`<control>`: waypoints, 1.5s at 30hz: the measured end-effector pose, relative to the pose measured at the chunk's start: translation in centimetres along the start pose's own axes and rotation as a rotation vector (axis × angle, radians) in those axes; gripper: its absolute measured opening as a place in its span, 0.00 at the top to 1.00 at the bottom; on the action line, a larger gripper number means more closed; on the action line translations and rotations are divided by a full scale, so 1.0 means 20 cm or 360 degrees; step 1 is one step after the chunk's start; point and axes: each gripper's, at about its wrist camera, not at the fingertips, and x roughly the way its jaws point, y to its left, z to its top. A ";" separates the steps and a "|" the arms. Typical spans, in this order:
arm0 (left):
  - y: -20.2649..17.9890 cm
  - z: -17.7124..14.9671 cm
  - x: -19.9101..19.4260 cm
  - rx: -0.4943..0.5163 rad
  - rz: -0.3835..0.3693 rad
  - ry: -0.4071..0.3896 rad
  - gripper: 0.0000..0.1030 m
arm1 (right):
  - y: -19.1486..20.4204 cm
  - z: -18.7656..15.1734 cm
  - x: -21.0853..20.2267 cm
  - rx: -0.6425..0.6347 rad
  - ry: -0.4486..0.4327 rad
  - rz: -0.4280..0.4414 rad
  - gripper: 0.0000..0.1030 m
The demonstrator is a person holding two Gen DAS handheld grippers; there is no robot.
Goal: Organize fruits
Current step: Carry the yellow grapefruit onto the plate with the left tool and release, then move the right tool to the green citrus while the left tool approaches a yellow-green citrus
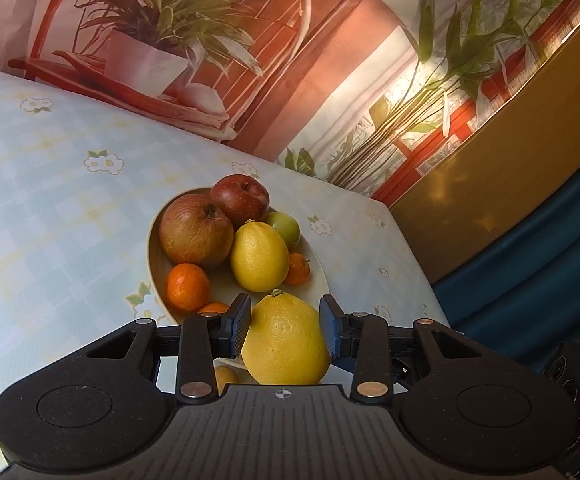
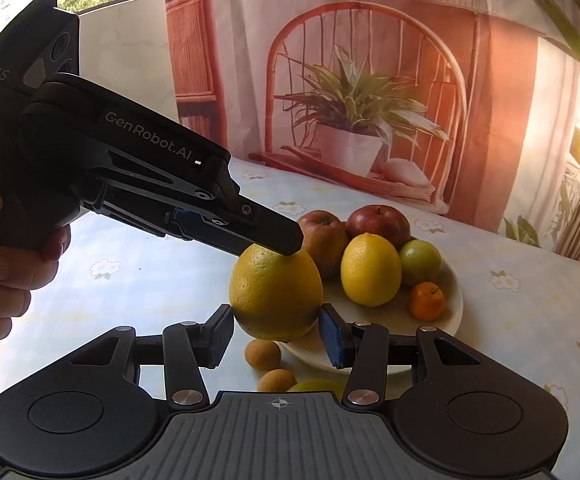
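My left gripper (image 1: 286, 326) is shut on a large yellow lemon (image 1: 286, 342) and holds it above the near rim of the cream plate (image 1: 154, 240). The plate holds two red apples (image 1: 196, 229), another lemon (image 1: 258, 256), a green fruit (image 1: 284, 227) and small oranges (image 1: 187, 286). In the right wrist view the left gripper (image 2: 286, 246) comes in from the left and grips the held lemon (image 2: 276, 294). My right gripper (image 2: 276, 332) is open, its pads either side of that lemon's lower part, apart from it. Two small brown fruits (image 2: 262, 354) lie on the table below.
The table has a pale checked cloth with flowers (image 1: 50, 200). A printed backdrop with a plant and chair (image 2: 349, 100) hangs behind it. The table's right edge (image 1: 417, 272) drops to a yellow and blue surface. A green fruit (image 2: 315, 386) lies near my right gripper's base.
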 end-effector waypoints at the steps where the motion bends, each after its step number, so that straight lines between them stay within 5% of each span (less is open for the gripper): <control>1: -0.01 0.01 0.02 0.0008 0.0003 0.0009 0.62 | -0.03 0.00 0.01 0.0004 0.0007 -0.0007 0.58; 10: -0.07 0.04 0.27 0.0024 0.0092 0.0105 0.62 | -0.23 -0.05 0.11 0.0060 0.0120 -0.0015 0.58; 21: -0.02 0.04 0.33 -0.0003 0.0178 0.0150 0.63 | -0.28 -0.07 0.21 0.0120 0.0175 0.0036 0.58; 31: -0.05 0.02 0.28 0.0029 0.0214 0.0068 0.63 | -0.27 -0.10 0.20 0.0169 0.0105 0.0005 0.57; 45: -0.13 -0.10 -0.03 0.0280 0.0341 -0.0161 0.63 | -0.28 -0.29 -0.07 0.0333 -0.0133 -0.0072 0.57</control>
